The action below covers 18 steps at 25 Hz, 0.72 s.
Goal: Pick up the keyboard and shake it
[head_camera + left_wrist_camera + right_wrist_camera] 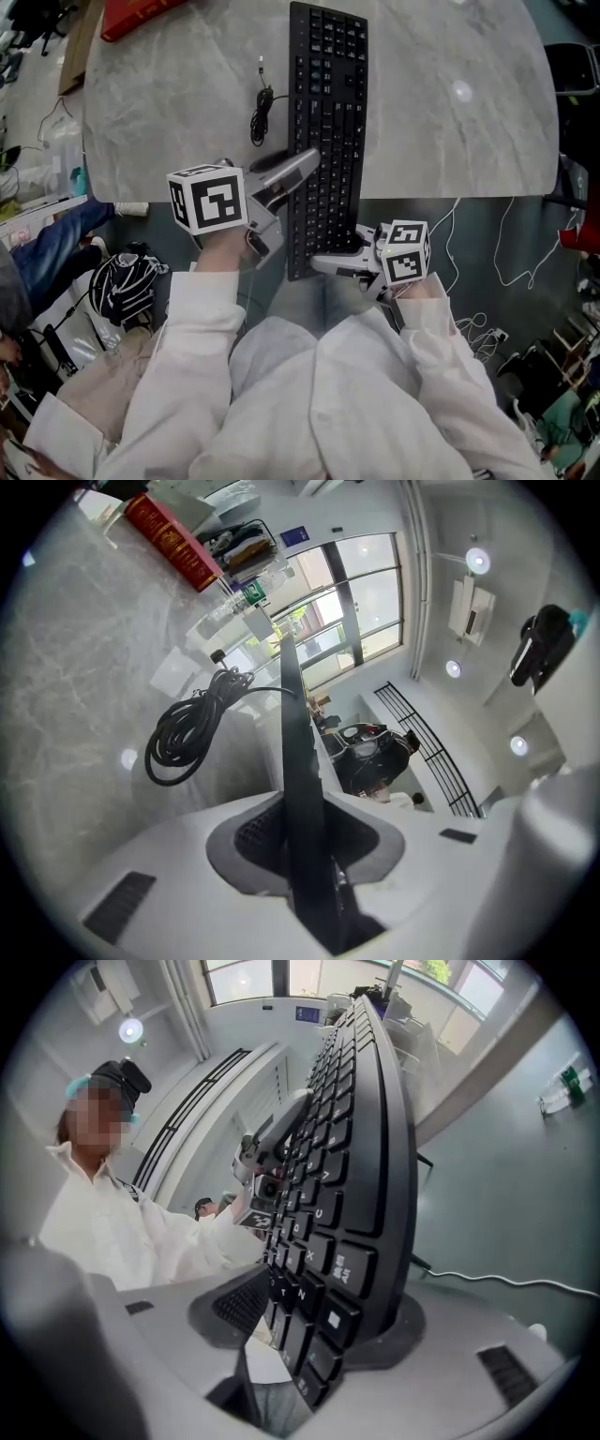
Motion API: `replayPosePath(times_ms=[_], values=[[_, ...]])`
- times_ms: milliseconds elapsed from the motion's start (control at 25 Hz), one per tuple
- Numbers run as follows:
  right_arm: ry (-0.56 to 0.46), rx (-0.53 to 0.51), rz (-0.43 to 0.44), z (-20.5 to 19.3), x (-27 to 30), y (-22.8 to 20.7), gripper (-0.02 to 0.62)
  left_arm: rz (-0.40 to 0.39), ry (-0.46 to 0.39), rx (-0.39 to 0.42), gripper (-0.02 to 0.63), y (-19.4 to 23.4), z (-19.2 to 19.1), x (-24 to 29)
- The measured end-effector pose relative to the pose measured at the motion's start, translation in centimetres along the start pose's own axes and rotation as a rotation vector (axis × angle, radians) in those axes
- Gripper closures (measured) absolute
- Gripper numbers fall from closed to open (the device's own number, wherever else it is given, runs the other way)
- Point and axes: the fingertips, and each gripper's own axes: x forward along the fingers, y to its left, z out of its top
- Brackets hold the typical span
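Head view: the keyboard (328, 122) lay lengthwise on the table (450, 112), its near end overhanging the edge. The left gripper (305, 161) held its long left side; the right gripper (323, 264) reached its near end.

Left gripper view: the jaws were clamped on the keyboard's thin edge, with the coiled cable (187, 733) beyond them.

Right gripper view: the jaws stood apart around the keyboard, one pad against its back, the other just off the keys.

Judgement: this was the grasping step, and the right jaws had to close before any lift and shake.

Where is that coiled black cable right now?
In the head view the cable lies on the table, just left of the keyboard, beyond the left gripper.
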Motion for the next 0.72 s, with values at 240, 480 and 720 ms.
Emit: replayPosePath(times_ms=[240, 480, 720], values=[[0.010, 0.029, 0.021, -0.1, 1.0, 0.0, 0.362, -0.055, 0.003, -0.038, 0.514, -0.9, 0.3, -0.2], [0.022, 0.003, 0.004, 0.2, 0.9, 0.4, 0.350, -0.076, -0.012, -0.013, 0.515, -2.2, 0.8, -0.8], [0.030, -0.052, 0.010, 0.9, 0.4, 2.2, 0.327, -0.087, -0.013, 0.013, 0.515, -5.0, 1.5, -1.8]])
